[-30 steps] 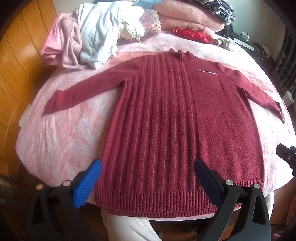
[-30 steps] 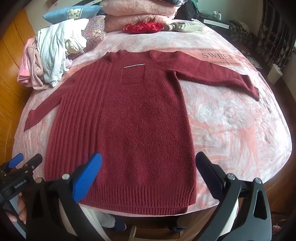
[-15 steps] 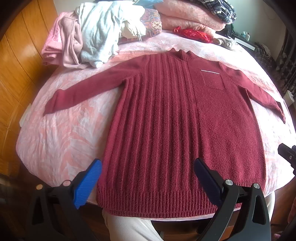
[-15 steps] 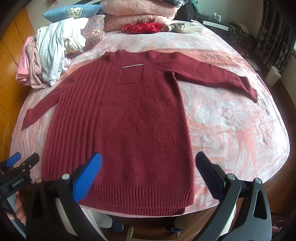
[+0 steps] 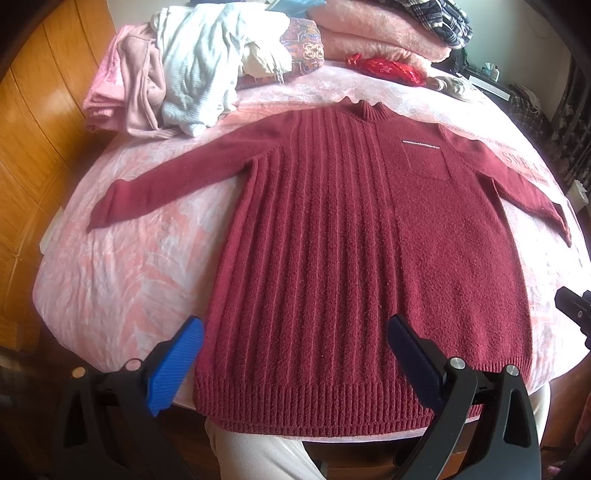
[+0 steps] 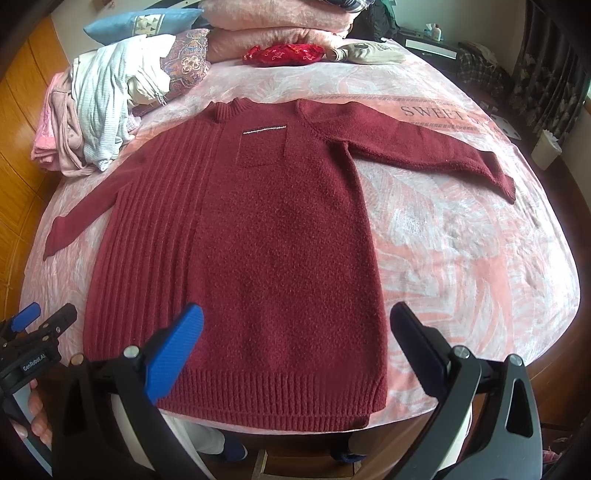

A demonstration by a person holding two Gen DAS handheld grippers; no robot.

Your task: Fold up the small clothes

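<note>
A dark red knitted sweater (image 5: 354,236) (image 6: 258,236) lies flat, front up, on a pink bedspread (image 5: 122,273), both sleeves spread outward and the ribbed hem at the near edge. My left gripper (image 5: 295,328) hovers open above the hem's left half, nothing between its blue pads. Open as well, my right gripper (image 6: 295,317) hangs over the hem's right half, holding nothing. The left gripper's tip (image 6: 40,317) shows at the lower left of the right wrist view, with a hand below it.
A heap of pale and pink clothes (image 5: 177,70) (image 6: 92,122) sits at the far left. Folded pink blankets (image 6: 273,26), a patterned cushion (image 6: 184,59), a blue pillow (image 6: 140,22) and a red pouch (image 6: 284,53) lie at the back. Wooden panelling (image 5: 33,122) runs along the left.
Both grippers have drifted slightly, so the sweater sits a little lower and closer in both views. The sweater itself has not moved, and both grippers stay open.
</note>
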